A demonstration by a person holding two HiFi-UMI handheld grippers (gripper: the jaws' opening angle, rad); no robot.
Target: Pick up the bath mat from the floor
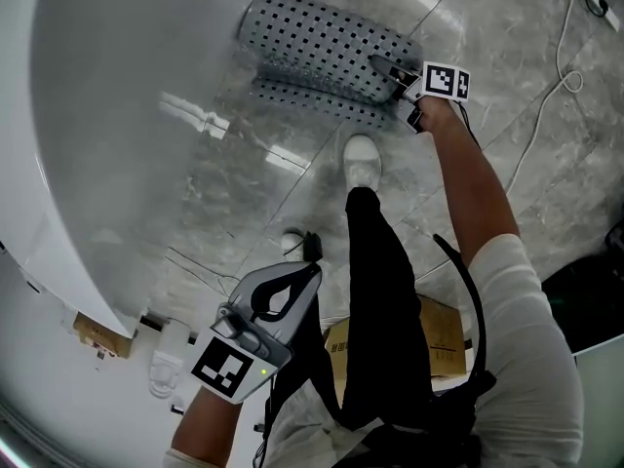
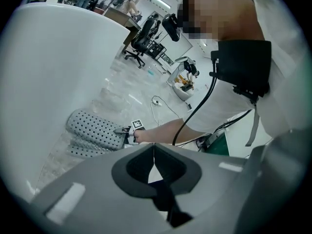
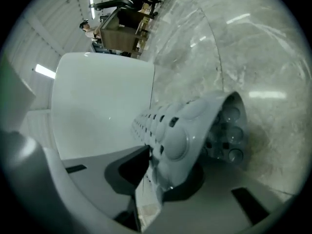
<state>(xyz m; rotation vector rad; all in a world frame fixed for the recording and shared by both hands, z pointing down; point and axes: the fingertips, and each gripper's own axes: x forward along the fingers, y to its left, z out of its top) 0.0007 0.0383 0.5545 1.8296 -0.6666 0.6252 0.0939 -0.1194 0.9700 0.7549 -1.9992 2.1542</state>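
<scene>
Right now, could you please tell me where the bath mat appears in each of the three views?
Head view: the bath mat lies at top centre on the floor, its right end at the right gripper.
Left gripper view: left of centre, beyond the left gripper, whose jaws are shut.
Right gripper view: centre, its edge clamped between the jaws.
Shared landmark: the white bathtub, beside the mat in all three.

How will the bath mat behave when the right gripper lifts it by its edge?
Probably floppy: the bath mat lies curled over itself, so it should drape from the right gripper. Likely light, being thin and full of holes. Its suction cups may cling to the glossy floor.
</scene>
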